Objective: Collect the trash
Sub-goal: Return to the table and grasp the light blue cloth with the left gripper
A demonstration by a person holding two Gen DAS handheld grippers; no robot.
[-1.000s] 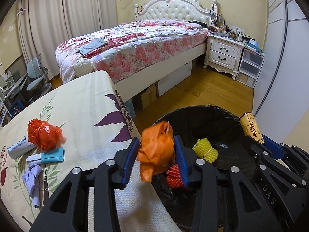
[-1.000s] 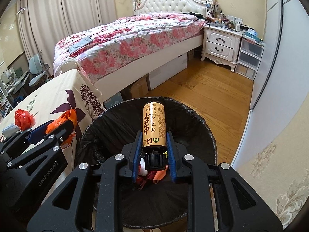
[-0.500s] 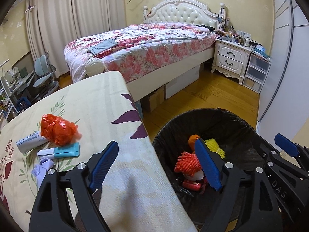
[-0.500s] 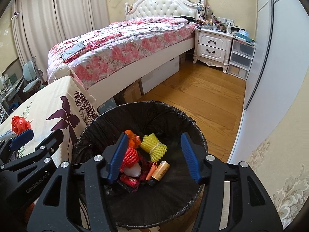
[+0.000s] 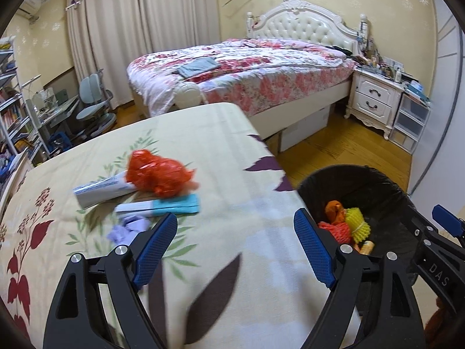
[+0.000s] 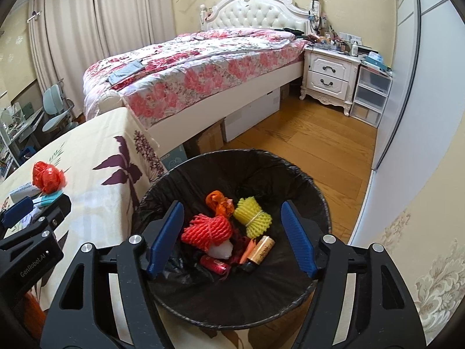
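Jaws of left gripper (image 5: 235, 250) wide apart, empty, over tabletop (image 5: 232, 133); right gripper (image 6: 232, 240) jaws opening, empty, above trash bin (image 6: 290, 171). Bin holds orange bag (image 6: 219, 202), foam nets, cans. Left on tabletop: red plastic bag (image 5: 158, 173), tube, blue packet, purple scrap.

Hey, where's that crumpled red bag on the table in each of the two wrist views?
Left wrist: the red bag is left of centre on the table, resting on the end of a white tube, above a teal packet.
Right wrist: the same bag sits small at the far left edge.
Shared landmark: the black-lined bin, right of the table in both.
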